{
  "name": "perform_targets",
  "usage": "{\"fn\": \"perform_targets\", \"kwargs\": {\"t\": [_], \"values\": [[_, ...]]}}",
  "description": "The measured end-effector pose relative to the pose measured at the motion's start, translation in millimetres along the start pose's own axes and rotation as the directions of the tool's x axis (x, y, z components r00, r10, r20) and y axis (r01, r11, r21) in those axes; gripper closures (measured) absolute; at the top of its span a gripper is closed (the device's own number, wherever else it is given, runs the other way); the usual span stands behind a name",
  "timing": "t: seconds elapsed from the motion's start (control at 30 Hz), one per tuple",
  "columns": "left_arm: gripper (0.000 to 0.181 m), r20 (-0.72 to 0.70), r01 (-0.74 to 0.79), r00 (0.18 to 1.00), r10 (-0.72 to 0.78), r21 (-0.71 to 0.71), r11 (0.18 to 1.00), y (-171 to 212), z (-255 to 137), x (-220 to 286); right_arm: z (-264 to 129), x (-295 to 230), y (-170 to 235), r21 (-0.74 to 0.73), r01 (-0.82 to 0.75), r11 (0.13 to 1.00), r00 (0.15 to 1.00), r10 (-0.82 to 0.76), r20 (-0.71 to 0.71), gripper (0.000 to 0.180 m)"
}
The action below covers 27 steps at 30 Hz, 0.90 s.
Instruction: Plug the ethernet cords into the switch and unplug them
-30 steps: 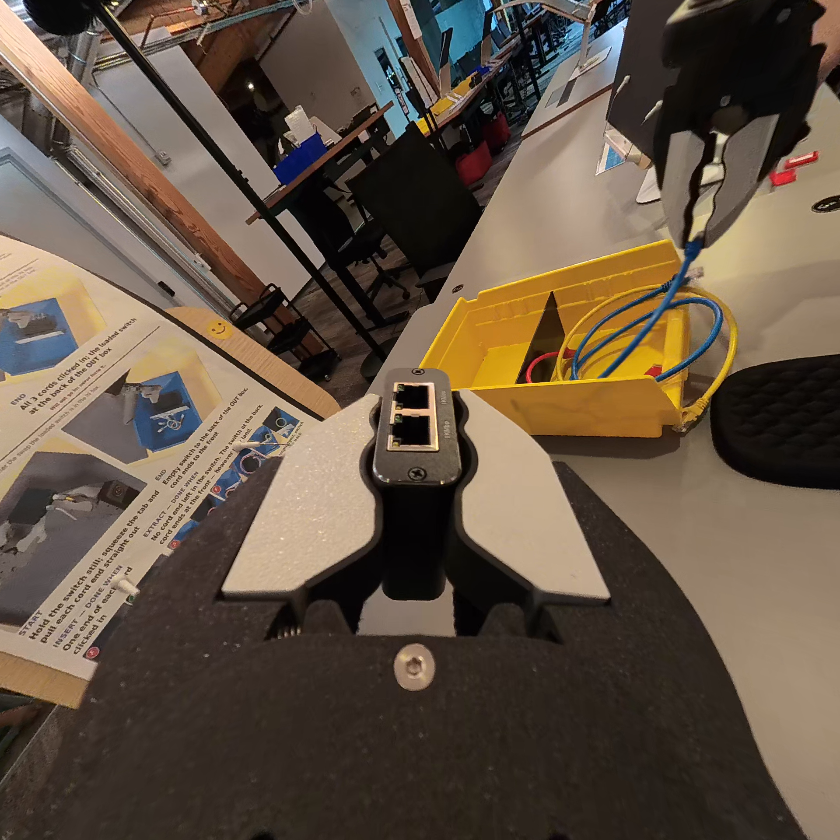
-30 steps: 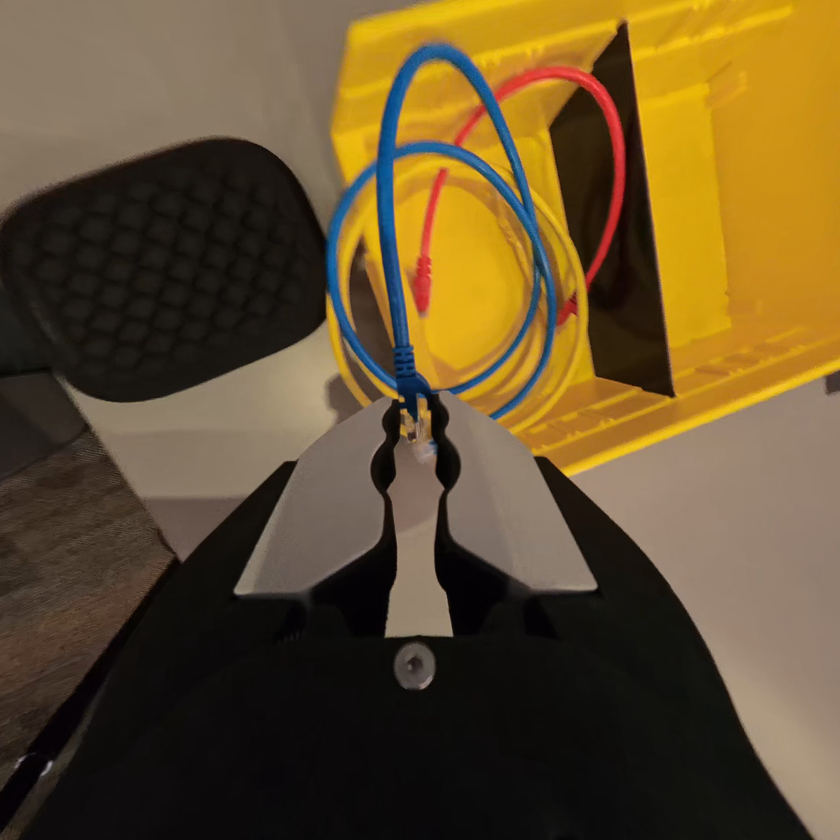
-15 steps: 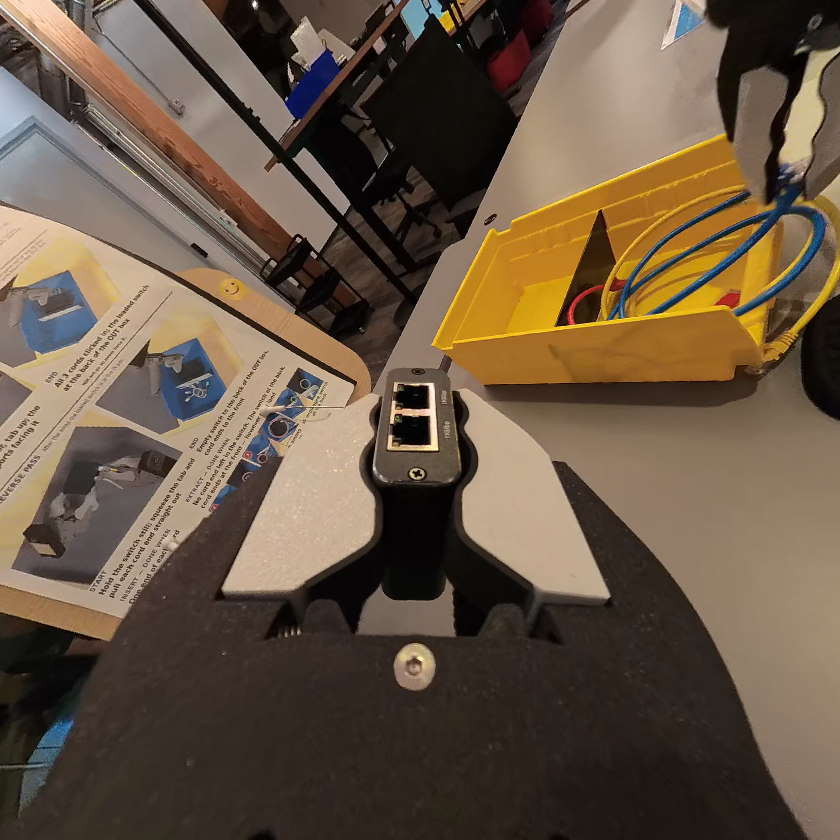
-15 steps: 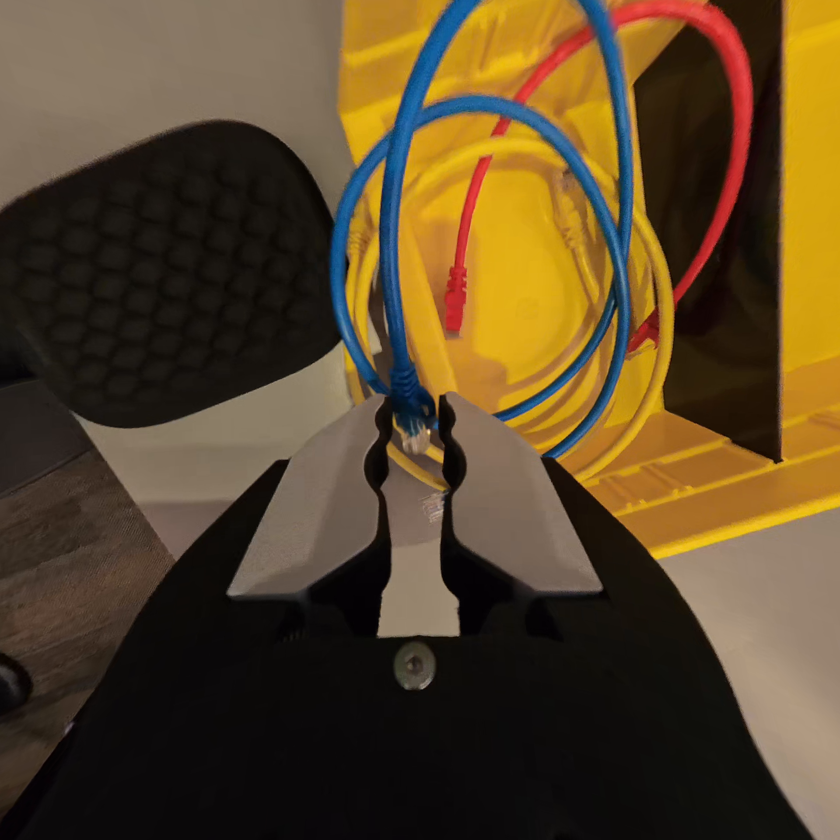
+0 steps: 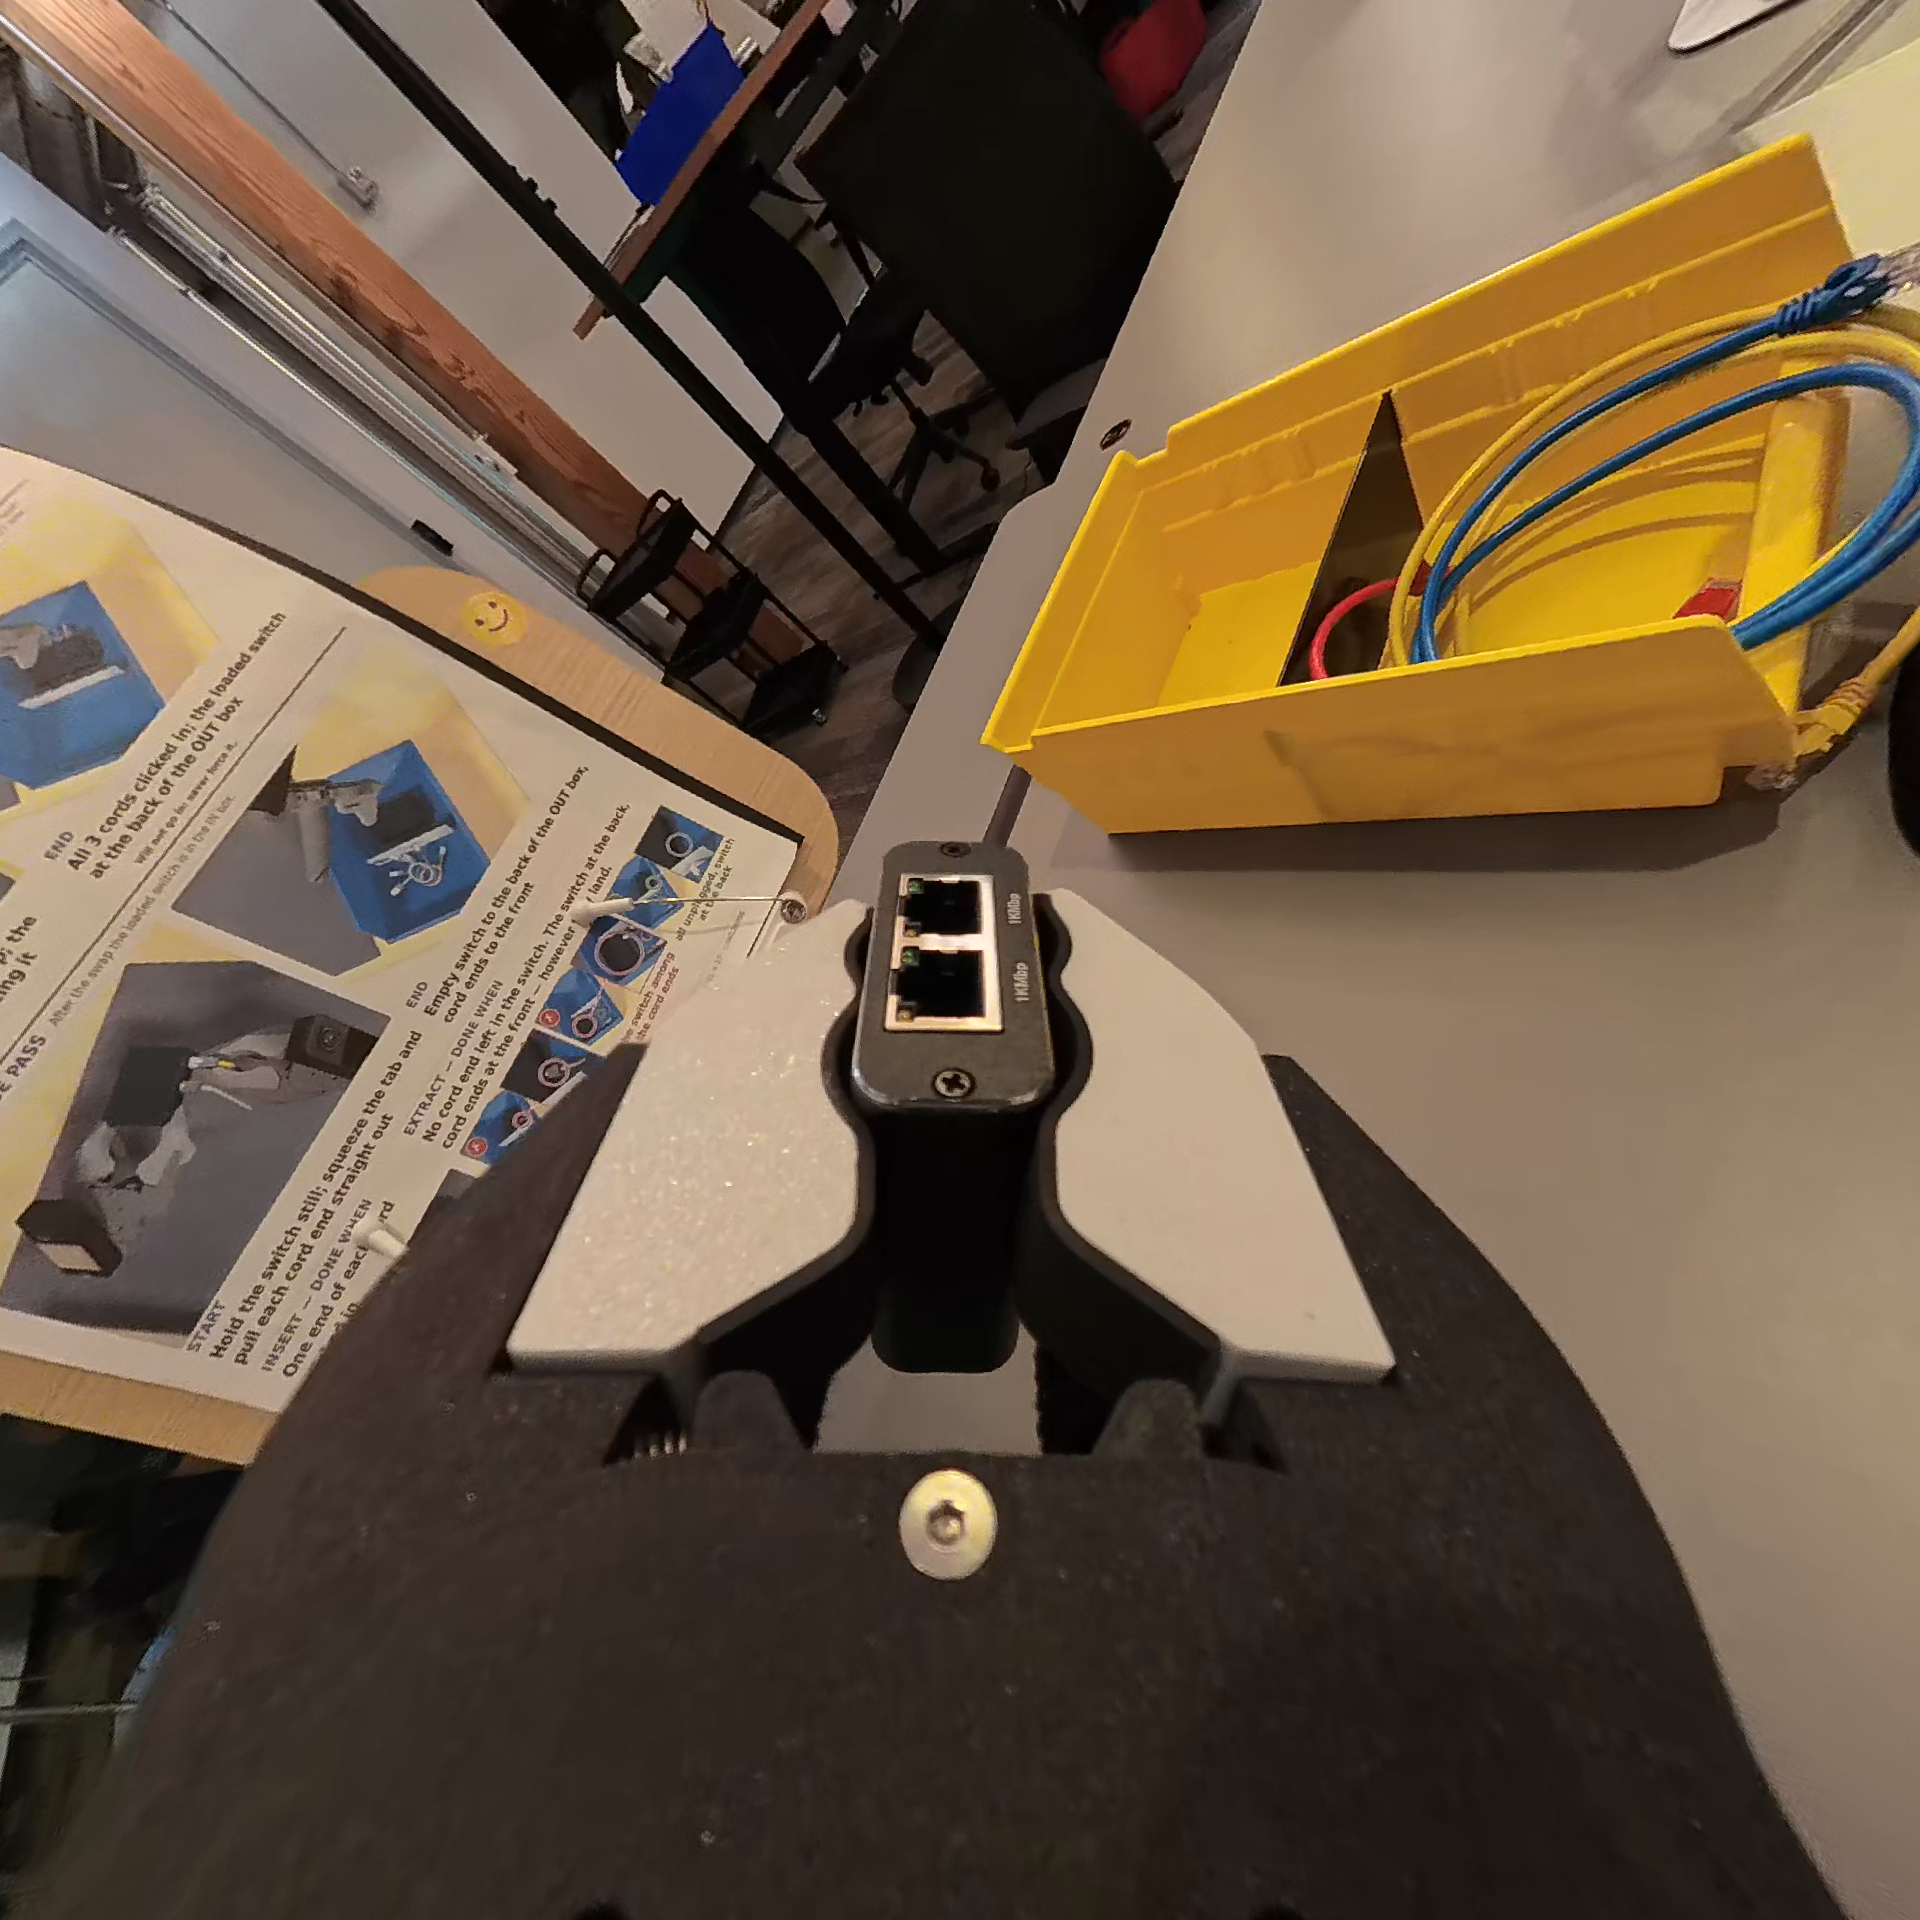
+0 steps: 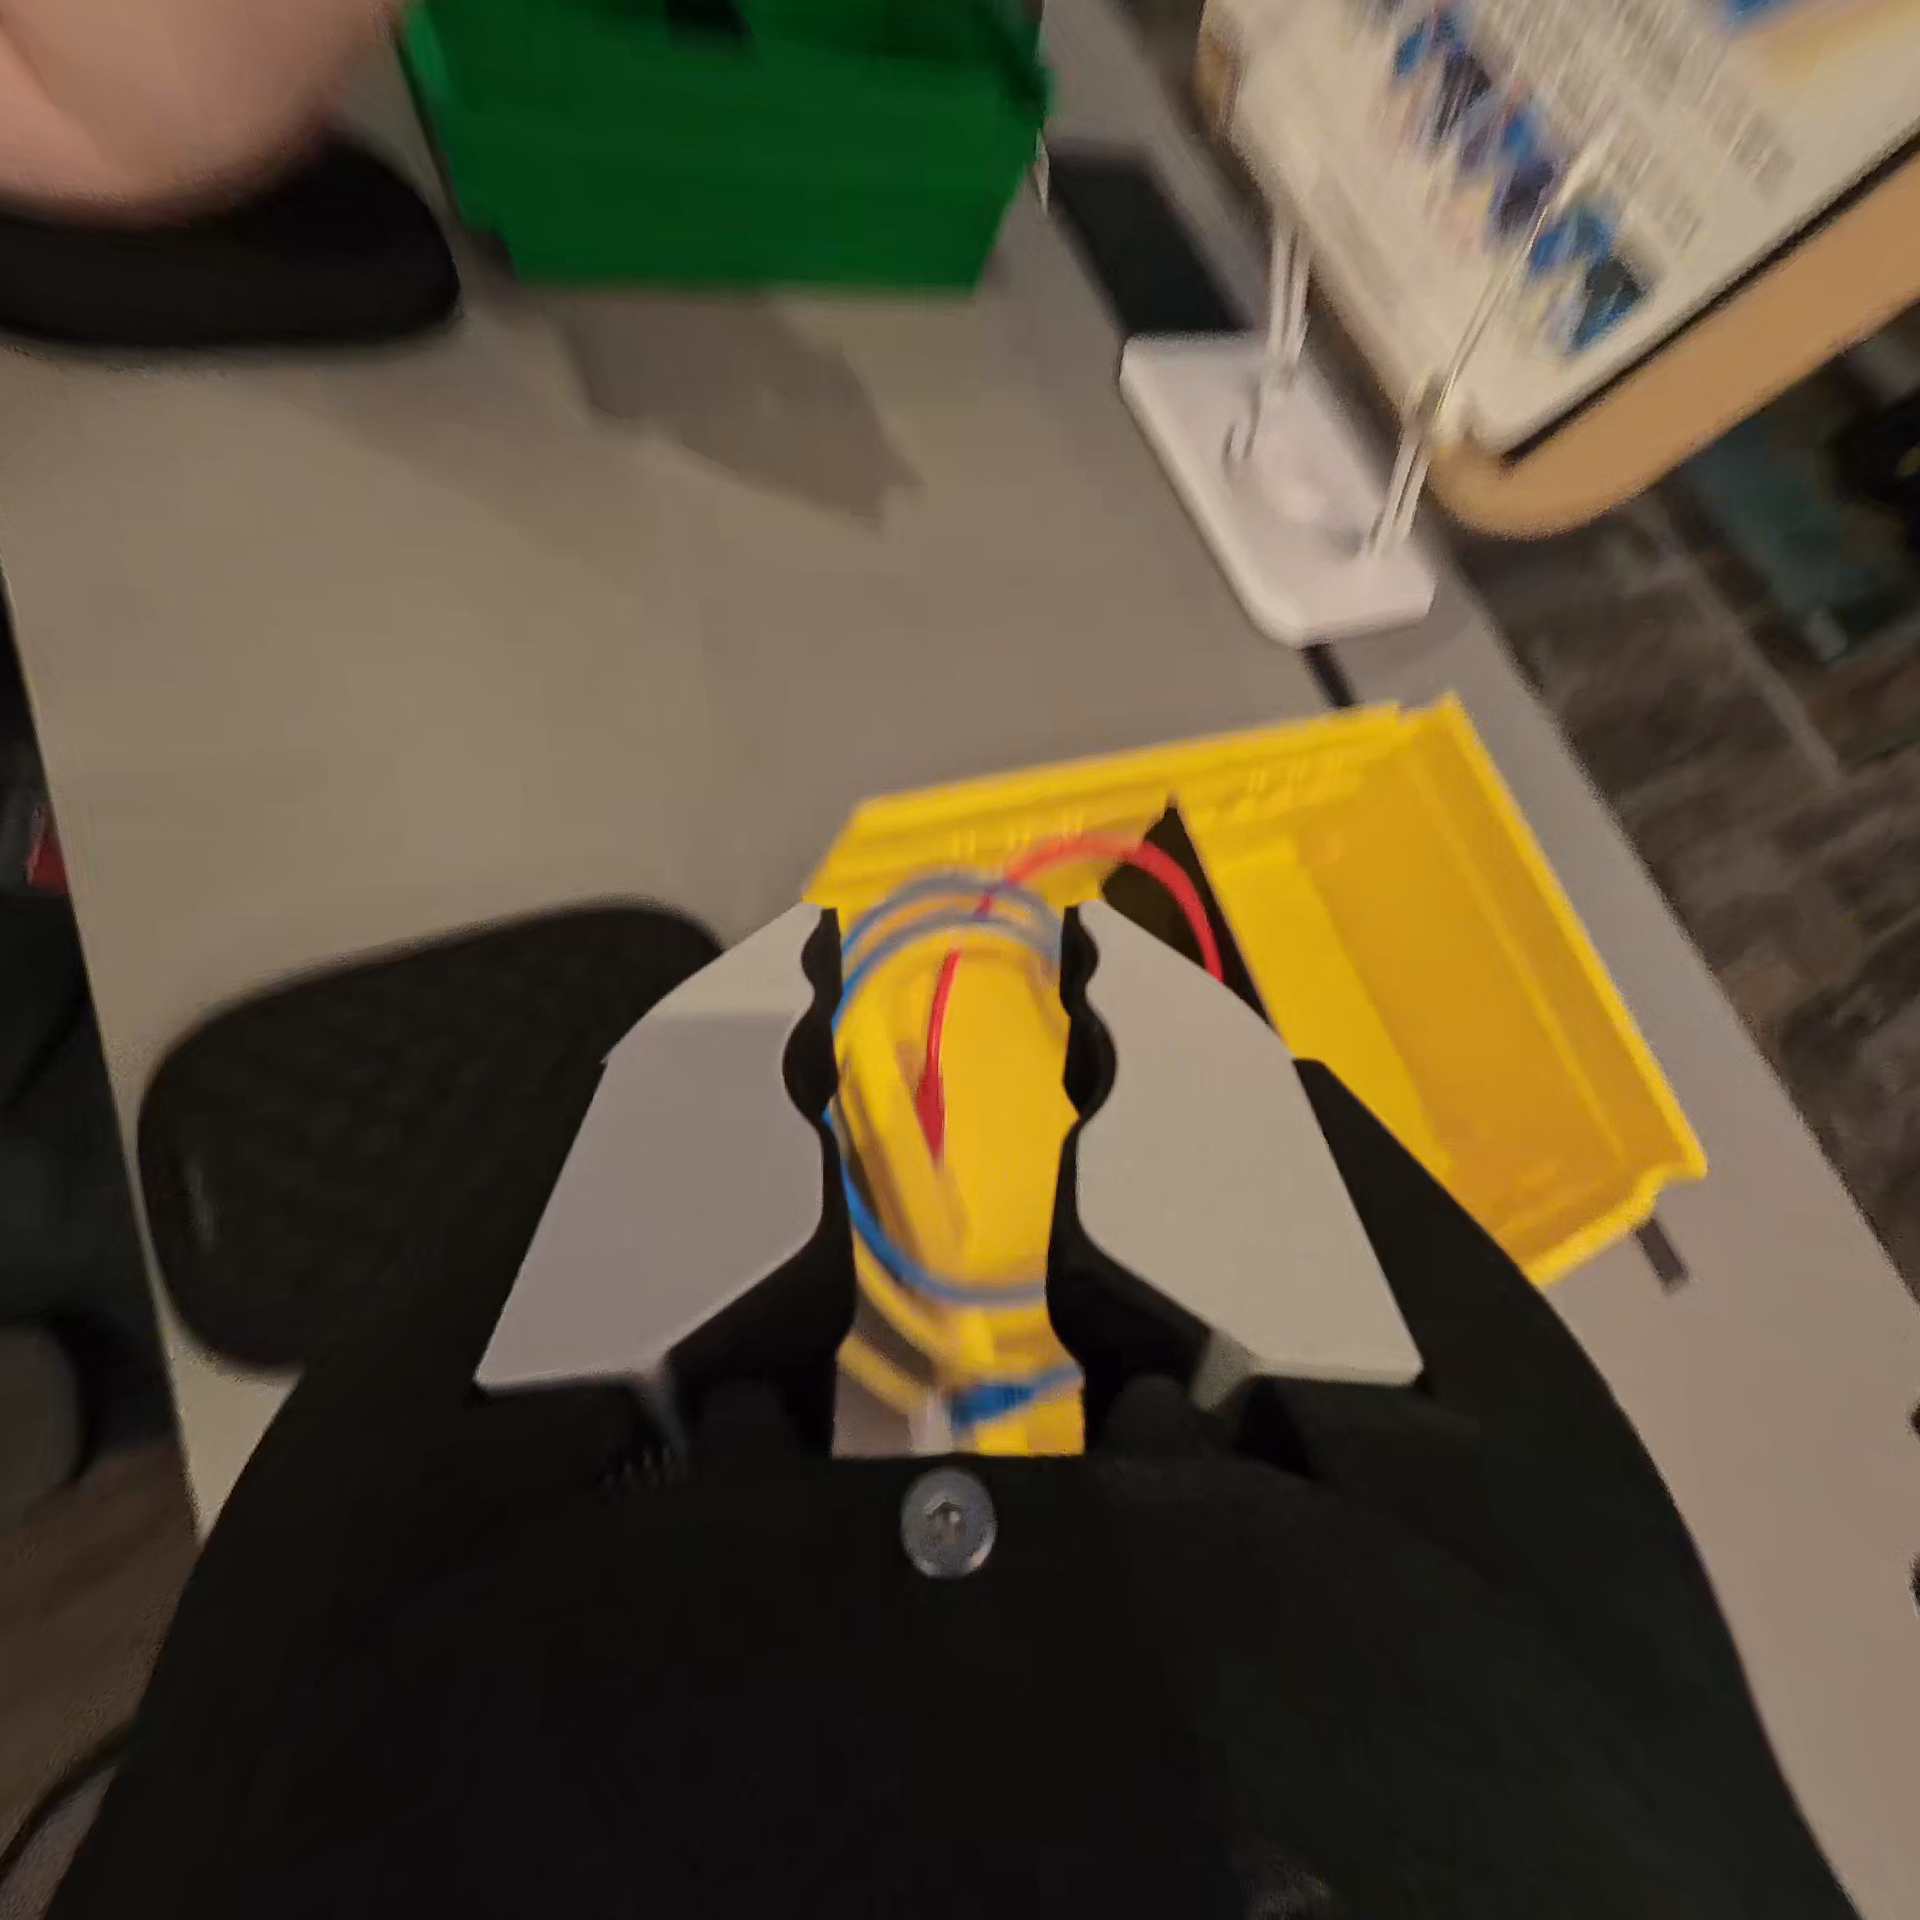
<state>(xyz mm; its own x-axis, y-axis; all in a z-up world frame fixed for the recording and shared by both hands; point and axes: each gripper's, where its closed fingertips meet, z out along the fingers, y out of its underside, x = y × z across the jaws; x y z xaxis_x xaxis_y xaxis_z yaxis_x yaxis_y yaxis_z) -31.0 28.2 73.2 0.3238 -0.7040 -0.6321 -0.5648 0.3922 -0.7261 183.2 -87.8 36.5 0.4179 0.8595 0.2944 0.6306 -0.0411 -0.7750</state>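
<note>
My left gripper [image 5: 951, 914] is shut on a small black switch [image 5: 948, 1081], held above the grey table with its two empty ports facing me. A yellow bin [image 5: 1403, 748] holds a coiled blue cord [image 5: 1621, 457], a yellow cord [image 5: 1423, 551] and a red cord [image 5: 1340, 623]. The blue cord's plug sticks up at the bin's far right corner. In the blurred right wrist view, my right gripper [image 6: 948, 920] is open and empty above the bin [image 6: 1455, 1039]. The blue cord [image 6: 862, 1216] and red cord [image 6: 940, 1039] show between its fingers.
An instruction board [image 5: 260, 935] leans at the left and stands on a white base [image 6: 1299, 499]. A black padded mat [image 6: 395, 1122] lies beside the bin. A green bin [image 6: 727, 135] sits farther back. The table edge runs behind the yellow bin. The left gripper's tips are roughly 25 centimetres from the right gripper's.
My right gripper has opened, let go of the blue cord's plug and pulled back and up from the bin. My left gripper has tilted slightly with the switch still in it.
</note>
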Motion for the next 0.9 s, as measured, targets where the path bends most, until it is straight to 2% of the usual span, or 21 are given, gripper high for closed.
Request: {"fn": "perform_targets", "kwargs": {"t": [0.1, 0.17, 0.3, 0.43, 0.5, 0.6, 0.7, 0.8, 0.87, 0.9], "values": [[0.154, -0.020, -0.016, 1.000, 0.016, 0.035, 0.999, -6, -1, 5, 10, 3, -59, 0.283, -0.008, 0.959, 1.000, 0.015, -0.020, 0.138], [0.155, -0.016, -0.041, 0.999, 0.042, 0.060, 0.997, -10, -2, 6, 16, 7, -97, 0.468, -0.015, 0.884, 0.999, 0.031, -0.027, 0.138], [0.155, 0.002, -0.058, 0.998, 0.058, 0.071, 0.996, -10, -5, 2, 42, 20, -148, 0.651, 0.014, 0.759, 0.995, 0.056, -0.087, 0.138], [0.155, 0.039, -0.065, 0.997, 0.062, 0.065, 0.996, -7, -9, -8, 83, 25, -179, 0.610, 0.244, 0.754, 0.950, -0.059, -0.307, 0.129], [0.155, 0.047, -0.082, 0.996, 0.078, 0.089, 0.993, -12, -12, -8, 105, 16, -193, 0.557, 0.359, 0.749, 0.917, -0.175, -0.357, 0.127], [0.155, 0.012, -0.132, 0.991, 0.132, 0.127, 0.983, -20, -15, 1, 128, -8, -210, 0.533, 0.409, 0.740, 0.912, -0.316, -0.261, 0.131], [0.155, -0.049, -0.158, 0.985, 0.168, 0.168, 0.973, -26, -17, 15, 122, -22, -223, 0.557, 0.434, 0.708, 0.897, -0.396, -0.196, 0.134], [0.155, -0.069, -0.168, 0.981, 0.183, 0.179, 0.969, -31, -18, 22, 114, -26, -218, 0.577, 0.409, 0.706, 0.904, -0.398, -0.155, 0.136], [0.155, -0.043, -0.209, 0.975, 0.219, 0.174, 0.962, -34, -18, 24, 114, -32, -209, 0.599, 0.412, 0.687, 0.895, -0.429, -0.123, 0.145], [0.154, -0.020, -0.243, 0.968, 0.250, 0.162, 0.956, -35, -18, 24, 114, -26, -208, 0.610, 0.366, 0.703, 0.917, -0.384, -0.107, 0.147]]}}
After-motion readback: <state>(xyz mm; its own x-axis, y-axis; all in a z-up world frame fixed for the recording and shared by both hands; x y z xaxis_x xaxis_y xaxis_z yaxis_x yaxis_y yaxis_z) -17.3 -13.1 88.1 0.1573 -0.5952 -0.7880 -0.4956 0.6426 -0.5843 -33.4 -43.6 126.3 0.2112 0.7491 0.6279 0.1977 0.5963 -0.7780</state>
